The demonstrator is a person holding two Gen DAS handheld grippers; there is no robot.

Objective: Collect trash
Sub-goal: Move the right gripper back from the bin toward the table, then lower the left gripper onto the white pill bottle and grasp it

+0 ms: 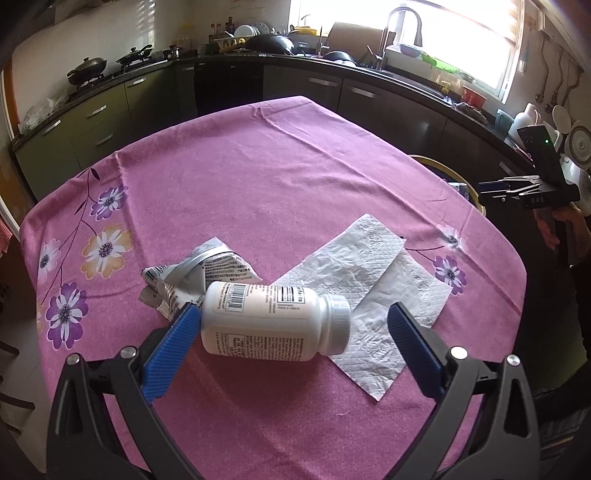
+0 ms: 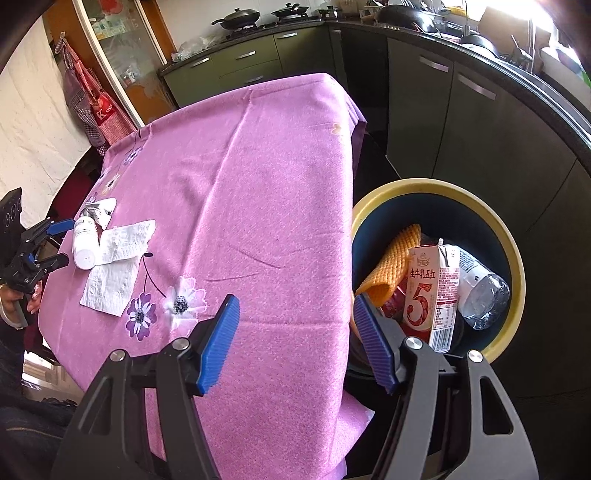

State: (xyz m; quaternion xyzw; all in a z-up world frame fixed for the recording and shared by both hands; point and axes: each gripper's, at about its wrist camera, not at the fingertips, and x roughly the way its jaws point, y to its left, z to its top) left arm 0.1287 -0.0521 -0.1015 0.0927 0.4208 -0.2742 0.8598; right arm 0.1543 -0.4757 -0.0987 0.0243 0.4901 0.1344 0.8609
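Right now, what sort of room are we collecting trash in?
A home kitchen, most likely. Lidded pans sit on a gas stove, a tall faucet stands over the sink by the window, and green cabinets run under a dark counter behind the table with the pink floral tablecloth.

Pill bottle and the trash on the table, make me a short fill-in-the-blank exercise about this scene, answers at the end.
1. The white pill bottle lies on its ____ between the open fingers of the left claw.
2. Its capped end rests on the white paper ____.
3. The milk carton stands inside the yellow-rimmed ____.
4. The right claw holds ____.

Answers: side; towel; trash bin; nothing
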